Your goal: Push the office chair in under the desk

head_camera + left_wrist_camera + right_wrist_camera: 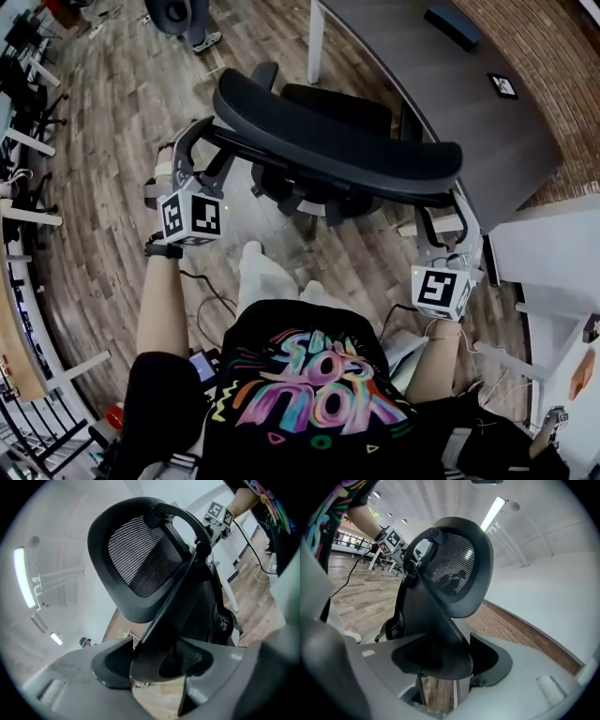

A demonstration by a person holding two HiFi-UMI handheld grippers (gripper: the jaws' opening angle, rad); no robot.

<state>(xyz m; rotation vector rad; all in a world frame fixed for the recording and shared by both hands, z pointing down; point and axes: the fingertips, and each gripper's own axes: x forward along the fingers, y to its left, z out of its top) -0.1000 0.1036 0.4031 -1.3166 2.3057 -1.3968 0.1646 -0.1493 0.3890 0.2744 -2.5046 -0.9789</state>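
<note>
Across the middle of the head view stands the office chair (328, 141), its broad black backrest nearest the camera and its seat turned toward the upper right. That is where the desk (441, 84) lies, dark-topped on white legs. The chair sits just beside the desk's curved edge. Most of it is out on the wooden floor (112, 141), and how far the seat reaches under the top cannot be made out.

At the left end of the backrest, the left gripper (183, 173) is clamped on the black frame bar behind the mesh. In the left gripper view that bar fills the gap between the two jaws, with the pads pressing on either side of it and the backrest rising toward the upper middle of the frame.

At the right end of the backrest, lower in the head view, the right gripper (442, 246) pinches the matching frame bar. In the right gripper view the bar is wedged between the jaws, with the mesh back looming above it. Both grippers thus flank the chair, one on each side of its back.
</note>
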